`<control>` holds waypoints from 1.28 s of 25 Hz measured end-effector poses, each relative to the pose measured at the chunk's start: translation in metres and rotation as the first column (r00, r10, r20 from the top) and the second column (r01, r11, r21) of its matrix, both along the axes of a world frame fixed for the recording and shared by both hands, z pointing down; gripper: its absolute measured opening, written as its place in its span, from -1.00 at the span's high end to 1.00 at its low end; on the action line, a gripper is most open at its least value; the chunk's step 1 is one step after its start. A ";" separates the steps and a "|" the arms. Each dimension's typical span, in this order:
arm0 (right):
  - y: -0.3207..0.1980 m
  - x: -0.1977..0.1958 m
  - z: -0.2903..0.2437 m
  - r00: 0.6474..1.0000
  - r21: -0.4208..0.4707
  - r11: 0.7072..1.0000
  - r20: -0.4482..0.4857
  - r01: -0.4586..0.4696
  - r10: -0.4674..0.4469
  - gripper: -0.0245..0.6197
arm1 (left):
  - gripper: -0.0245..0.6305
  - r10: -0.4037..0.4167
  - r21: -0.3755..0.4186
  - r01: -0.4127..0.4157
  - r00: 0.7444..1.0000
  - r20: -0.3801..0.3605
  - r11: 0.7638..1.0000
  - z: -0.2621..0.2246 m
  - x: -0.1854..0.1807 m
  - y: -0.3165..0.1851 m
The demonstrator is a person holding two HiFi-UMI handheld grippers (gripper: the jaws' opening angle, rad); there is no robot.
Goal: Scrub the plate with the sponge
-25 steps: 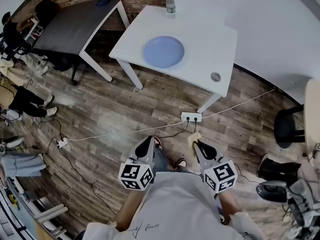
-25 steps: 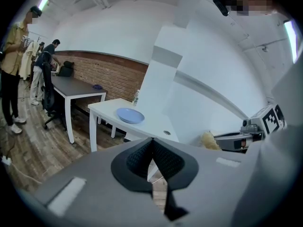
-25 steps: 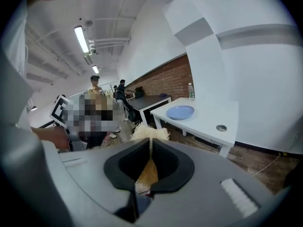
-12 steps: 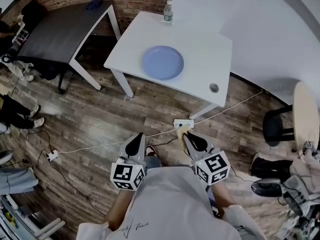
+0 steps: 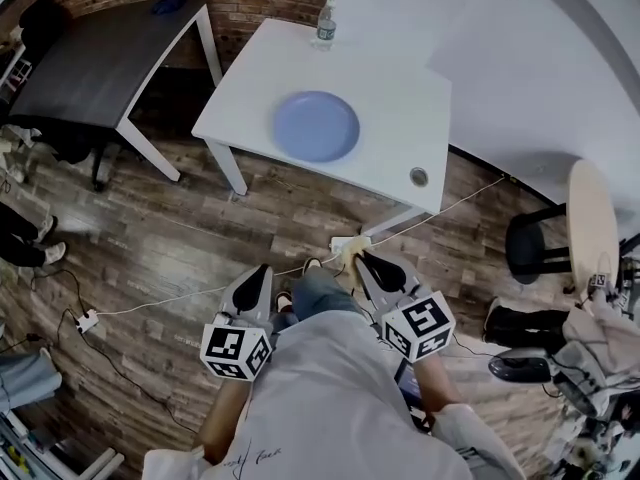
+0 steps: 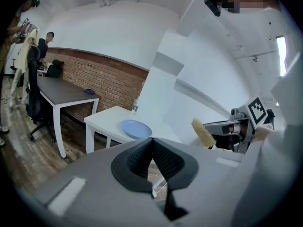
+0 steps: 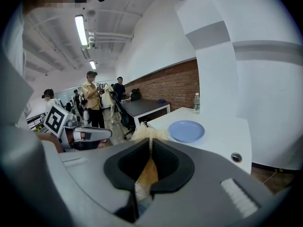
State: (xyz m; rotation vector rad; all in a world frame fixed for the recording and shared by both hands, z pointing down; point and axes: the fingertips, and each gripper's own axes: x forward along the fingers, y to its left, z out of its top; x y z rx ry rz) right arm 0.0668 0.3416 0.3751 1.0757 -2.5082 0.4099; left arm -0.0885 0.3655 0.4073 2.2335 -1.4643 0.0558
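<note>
Head view: right hand-held gripper (image 5: 362, 256) clamps sponge (image 5: 347, 257), left hand-held gripper (image 5: 262, 269) closed, both pointing forward

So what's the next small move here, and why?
Probably step closer and carry the right claw forward toward the plate: it is shut on the sponge, but the plate lies well ahead on the white table, untouched.
</note>
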 end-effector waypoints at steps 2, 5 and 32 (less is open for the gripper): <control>-0.006 -0.006 -0.001 0.999 0.001 0.999 0.000 0.033 -0.033 0.85 | 0.91 0.003 -0.002 -0.003 1.000 0.006 1.000 0.001 -0.008 -0.006; -0.018 -0.006 -0.001 0.996 0.005 0.996 -0.028 0.086 -0.086 0.85 | 0.91 0.000 -0.007 0.000 1.000 0.014 1.000 0.005 -0.014 -0.018; -0.257 -0.005 0.016 0.998 -0.068 0.996 0.020 0.063 -0.062 0.85 | 0.91 0.069 -0.074 -0.066 0.997 0.043 0.995 0.004 -0.005 -0.280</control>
